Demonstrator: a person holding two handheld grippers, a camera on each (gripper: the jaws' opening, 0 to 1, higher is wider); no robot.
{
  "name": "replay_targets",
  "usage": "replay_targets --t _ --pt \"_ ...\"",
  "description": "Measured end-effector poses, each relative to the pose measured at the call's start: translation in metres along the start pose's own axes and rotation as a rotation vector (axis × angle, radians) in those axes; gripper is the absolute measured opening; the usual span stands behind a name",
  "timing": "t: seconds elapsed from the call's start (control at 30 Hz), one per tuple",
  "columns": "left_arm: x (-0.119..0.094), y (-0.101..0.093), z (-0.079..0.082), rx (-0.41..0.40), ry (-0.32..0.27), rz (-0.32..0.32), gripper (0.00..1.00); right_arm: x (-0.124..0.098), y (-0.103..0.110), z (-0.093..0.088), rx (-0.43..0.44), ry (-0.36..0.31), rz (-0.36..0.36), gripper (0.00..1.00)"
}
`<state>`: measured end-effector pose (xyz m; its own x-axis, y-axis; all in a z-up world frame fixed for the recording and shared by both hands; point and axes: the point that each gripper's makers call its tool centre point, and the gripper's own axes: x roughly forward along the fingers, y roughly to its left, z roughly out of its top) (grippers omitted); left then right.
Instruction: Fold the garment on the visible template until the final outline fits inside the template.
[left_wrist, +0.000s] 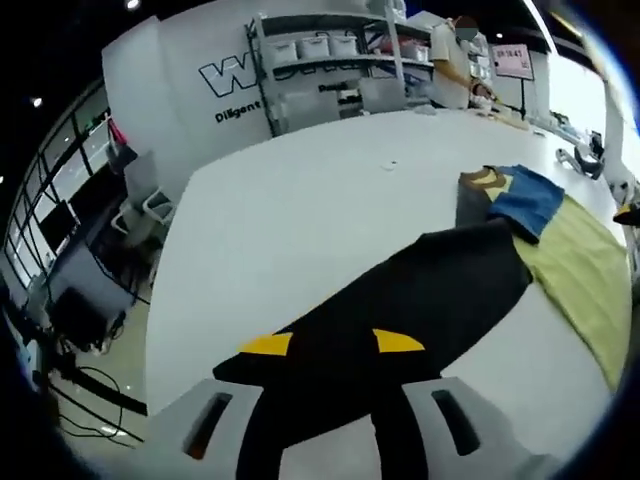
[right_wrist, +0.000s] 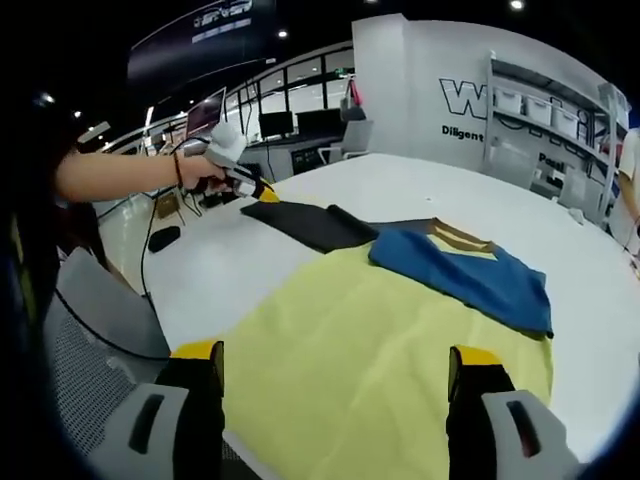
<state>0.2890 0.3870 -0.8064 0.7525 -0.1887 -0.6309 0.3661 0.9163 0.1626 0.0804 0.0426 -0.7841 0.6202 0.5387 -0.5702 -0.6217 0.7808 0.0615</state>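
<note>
The white bench (left_wrist: 300, 210) spans the centre of the left gripper view and runs from the lower left to the right edge of the right gripper view. On it lies the yellow template (right_wrist: 380, 380), a flat sheet covering the lower centre of the right gripper view; in the left gripper view it sits at the right edge of the frame.

The garment (right_wrist: 462, 270) is blue with a tan collar. It rests on the far part of the template, right of centre in the right gripper view, and at the upper right in the left gripper view. A dark grey part of the cloth (left_wrist: 420, 300) extends off the template across the bench toward the lower centre of the left gripper view.

The left gripper (left_wrist: 330, 345) has its yellow-tipped jaws clamped on the edge of this dark cloth. In the right gripper view it appears at the upper left, held by a hand (right_wrist: 200, 170).

The right gripper (right_wrist: 335, 360) has its jaws apart, above the near edge of the template, with nothing between them.

Storage shelves (left_wrist: 330, 60) stand against the wall at the top of the left gripper view.
</note>
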Motion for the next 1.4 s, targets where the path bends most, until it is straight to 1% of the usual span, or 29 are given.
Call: replay_targets --t 0.1,0.17,0.2,0.23,0.27,0.43,0.5,0.53,0.57,0.6,0.63,0.67,0.7,0.77,0.83,0.9,0.97,1.03,1.1,1.13,1.2,1.23,1.37,1.4 --pt "-0.003 0.005 -0.004 -0.029 -0.011 0.029 0.32 0.0 0.002 0.001 0.0 -0.003 0.009 0.92" --pt "-0.006 0.013 -0.012 -0.046 -0.016 0.063 0.35 0.001 0.005 0.001 0.0 -0.001 0.018 0.92" --pt "-0.007 0.014 -0.014 -0.049 -0.017 0.068 0.34 0.002 0.007 0.002 0.001 -0.002 0.023 0.92" --pt "-0.009 0.018 -0.021 -0.075 -0.01 0.079 0.33 0.002 0.007 0.002 0.001 -0.003 0.023 0.92" --pt "-0.011 0.02 -0.024 -0.092 -0.012 0.085 0.32 0.002 0.008 0.002 0.002 -0.005 0.03 0.92" --pt "-0.018 0.03 -0.041 -0.125 0.0 0.134 0.34 0.003 0.01 0.002 0.002 0.001 0.034 0.92" --pt "-0.019 0.034 -0.048 -0.128 0.014 0.152 0.33 0.003 0.011 0.003 0.002 -0.002 0.036 0.91" --pt "-0.022 0.04 -0.056 -0.053 0.063 0.181 0.32 0.003 0.012 0.004 0.003 -0.003 0.037 0.91" --pt "-0.021 0.038 -0.058 -0.068 0.063 0.179 0.32 0.003 0.012 0.004 0.007 -0.003 0.039 0.91" --pt "-0.022 0.038 -0.058 -0.097 0.05 0.171 0.32 0.004 0.013 0.004 0.009 -0.003 0.041 0.91" --pt "-0.021 0.036 -0.057 -0.145 0.029 0.158 0.32 0.004 0.013 0.004 0.009 -0.003 0.042 0.91" --pt "-0.022 0.04 -0.062 -0.14 0.045 0.173 0.33 0.004 0.014 0.003 0.007 -0.002 0.046 0.91" --pt "-0.022 0.04 -0.063 -0.14 0.05 0.176 0.32 0.005 0.015 0.003 0.007 0.002 0.048 0.91" --pt "-0.022 0.038 -0.063 -0.167 0.041 0.166 0.31 0.005 0.016 0.002 0.009 0.006 0.051 0.91" --pt "-0.021 0.035 -0.062 -0.219 0.024 0.152 0.31 0.006 0.016 0.002 0.011 0.005 0.049 0.91" --pt "-0.022 0.035 -0.064 -0.217 0.034 0.158 0.29 0.005 0.016 0.003 0.012 0.005 0.048 0.91" --pt "-0.022 0.033 -0.063 -0.232 0.028 0.156 0.26 0.005 0.015 0.003 0.011 0.005 0.046 0.91" --pt "-0.022 0.033 -0.064 -0.235 0.025 0.155 0.2 0.004 0.014 0.003 0.013 0.005 0.042 0.91" --pt "-0.021 0.032 -0.064 -0.236 0.025 0.159 0.13 0.004 0.014 0.002 0.015 0.006 0.04 0.91" --pt "-0.021 0.032 -0.064 -0.236 0.025 0.16 0.11 0.004 0.013 0.002 0.016 0.007 0.04 0.91" --pt "-0.021 0.032 -0.064 -0.235 0.026 0.161 0.08 0.004 0.013 0.001 0.017 0.008 0.038 0.91" --pt "-0.021 0.033 -0.064 -0.227 0.026 0.172 0.08 0.003 0.012 0.001 0.018 0.007 0.035 0.91" --pt "-0.021 0.036 -0.065 -0.243 0.026 0.192 0.02 0.002 0.011 0.0 0.02 0.01 0.031 0.91" --pt "-0.02 0.034 -0.065 -0.237 0.017 0.192 0.02 0.002 0.012 0.0 0.021 0.008 0.031 0.91"
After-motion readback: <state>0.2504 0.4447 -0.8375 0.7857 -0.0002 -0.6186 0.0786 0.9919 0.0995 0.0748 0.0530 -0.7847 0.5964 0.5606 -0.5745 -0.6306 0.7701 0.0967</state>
